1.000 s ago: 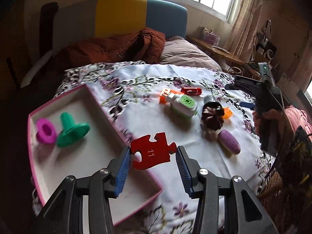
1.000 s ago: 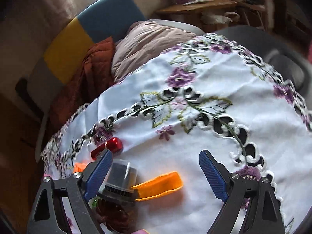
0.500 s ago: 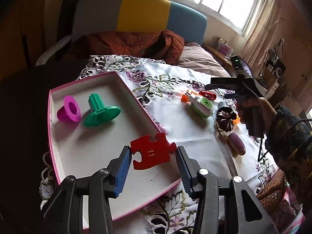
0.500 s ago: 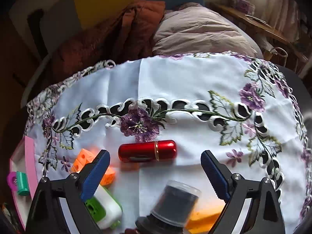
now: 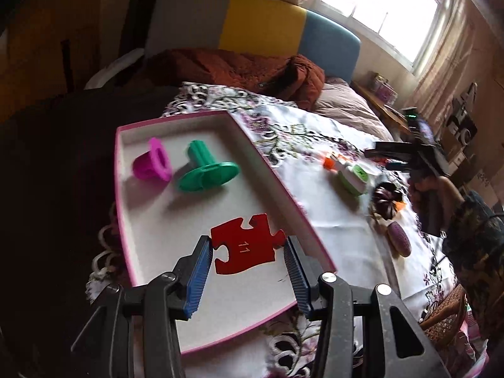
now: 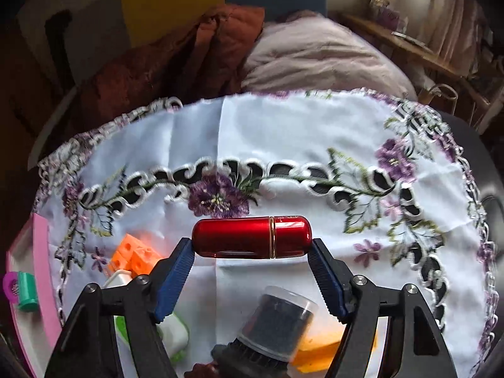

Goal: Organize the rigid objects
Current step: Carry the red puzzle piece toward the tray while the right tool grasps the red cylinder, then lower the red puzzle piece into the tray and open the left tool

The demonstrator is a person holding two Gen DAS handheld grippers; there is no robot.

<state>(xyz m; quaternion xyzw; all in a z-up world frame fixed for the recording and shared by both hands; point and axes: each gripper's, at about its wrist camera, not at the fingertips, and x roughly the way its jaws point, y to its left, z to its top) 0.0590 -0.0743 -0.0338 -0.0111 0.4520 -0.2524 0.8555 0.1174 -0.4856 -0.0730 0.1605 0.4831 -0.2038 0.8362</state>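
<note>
**Puzzle piece over the tray, red capsule being gripped**

The left hand-held gripper [image 5: 247, 263] is clamped on the red puzzle piece [image 5: 245, 247], held above the near end of the pink-rimmed tray [image 5: 310, 234]. For a clean release, it should likely be lowered flat, well clear of the tray's green spool [image 5: 204, 171]. The right hand-held gripper [image 6: 252, 263] is closing endwise on the red capsule [image 6: 252, 236], beyond the tray's far rim; the pads appear to touch its ends.

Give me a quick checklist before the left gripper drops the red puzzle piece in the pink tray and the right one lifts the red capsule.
1. Red jigsaw piece clamped in left gripper: ok.
2. Piece above the pink-rimmed tray: ok.
3. Bare tray floor beneath it: ok.
4. Magenta spool and green spool apart from the drop spot: ok.
5. Glossy red capsule between the closing right gripper pads: ok.
6. Firm grip on it: cannot tell.
</note>
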